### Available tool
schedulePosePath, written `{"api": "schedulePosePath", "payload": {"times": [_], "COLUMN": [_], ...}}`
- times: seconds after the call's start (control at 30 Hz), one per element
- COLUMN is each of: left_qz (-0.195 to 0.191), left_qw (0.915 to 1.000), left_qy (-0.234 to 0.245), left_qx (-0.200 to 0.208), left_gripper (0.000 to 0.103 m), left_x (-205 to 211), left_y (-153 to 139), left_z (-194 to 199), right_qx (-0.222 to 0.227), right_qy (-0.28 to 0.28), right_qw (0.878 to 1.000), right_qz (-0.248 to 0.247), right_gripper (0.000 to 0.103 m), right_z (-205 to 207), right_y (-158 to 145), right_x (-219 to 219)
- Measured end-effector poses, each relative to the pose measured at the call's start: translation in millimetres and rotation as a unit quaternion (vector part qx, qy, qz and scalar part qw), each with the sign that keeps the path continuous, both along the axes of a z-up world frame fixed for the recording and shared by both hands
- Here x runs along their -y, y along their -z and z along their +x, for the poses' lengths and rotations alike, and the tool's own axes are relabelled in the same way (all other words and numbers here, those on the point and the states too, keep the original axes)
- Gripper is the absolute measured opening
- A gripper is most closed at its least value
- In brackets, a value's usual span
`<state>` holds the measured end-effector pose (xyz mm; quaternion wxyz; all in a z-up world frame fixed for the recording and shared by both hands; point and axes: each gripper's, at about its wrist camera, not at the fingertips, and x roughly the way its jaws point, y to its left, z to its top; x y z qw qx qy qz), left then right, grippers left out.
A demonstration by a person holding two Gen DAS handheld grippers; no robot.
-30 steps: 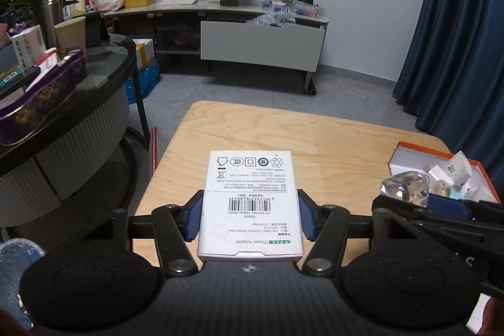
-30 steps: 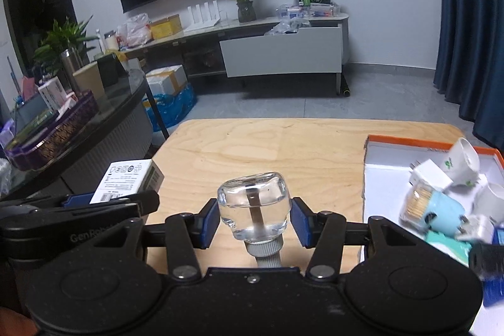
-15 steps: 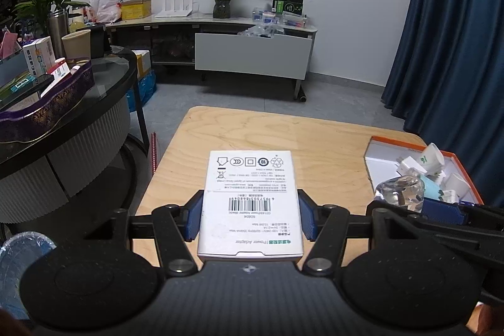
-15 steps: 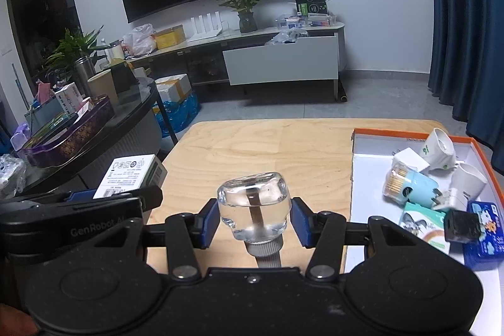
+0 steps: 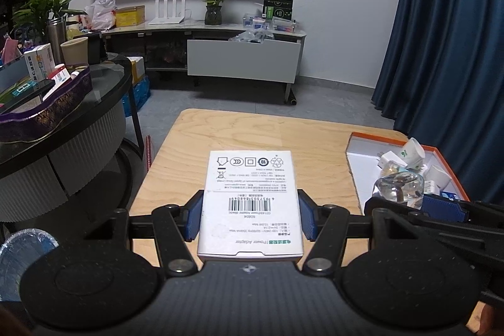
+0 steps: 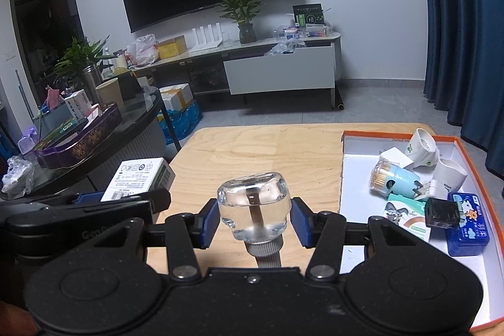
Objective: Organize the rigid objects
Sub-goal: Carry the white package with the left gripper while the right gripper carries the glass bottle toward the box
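My left gripper (image 5: 250,218) is shut on a white power adapter box (image 5: 250,203), barcode side up, held above the near left part of the wooden table (image 5: 252,134). The box also shows in the right wrist view (image 6: 138,178). My right gripper (image 6: 254,218) is shut on a clear glass bottle with a grey screw cap (image 6: 254,205), also seen in the left wrist view (image 5: 398,189). An orange-rimmed white tray (image 6: 356,159) lies on the table's right side.
The tray holds white cups (image 6: 423,147), a blue toothpick holder (image 6: 395,180), a blue box (image 6: 467,218), a black cube (image 6: 441,213) and a card. A round black side table (image 5: 104,90) with a purple tin stands left. A blue curtain (image 5: 453,37) hangs right.
Both grippers have pulled back and risen, still holding their objects. More of the table and the whole tray have come into view.
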<state>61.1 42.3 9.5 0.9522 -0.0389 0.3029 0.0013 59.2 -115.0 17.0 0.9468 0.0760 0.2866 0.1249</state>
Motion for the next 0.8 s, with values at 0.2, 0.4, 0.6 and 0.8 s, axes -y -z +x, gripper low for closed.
{"api": "schedulePosePath", "payload": {"times": [0.2, 0.4, 0.6, 0.8], "left_qz": [0.001, 0.001, 0.004, 0.004], "left_qw": [0.9999, 0.9998, 0.9997, 0.9996], "left_qy": [0.007, 0.013, 0.017, 0.02], "left_qx": [0.008, 0.014, 0.02, 0.021], "left_gripper": [0.06, 0.06, 0.06, 0.06], "left_x": [3.8, 9.2, 12.8, 14.0], "left_y": [-5.0, -7.4, -10.3, -11.0], "left_z": [-9.2, -16.3, -22.6, -24.0], "right_qx": [0.007, 0.012, 0.019, 0.021], "right_qy": [0.002, 0.006, 0.008, 0.01], "right_qw": [1.0, 1.0, 1.0, 1.0], "right_qz": [-0.001, 0.0, 0.001, 0.002], "right_gripper": [0.06, 0.06, 0.06, 0.06], "right_z": [-11.3, -20.9, -28.3, -29.8], "right_y": [-5.0, -8.4, -12.5, -13.3], "right_x": [5.2, 9.8, 13.8, 15.7]}}
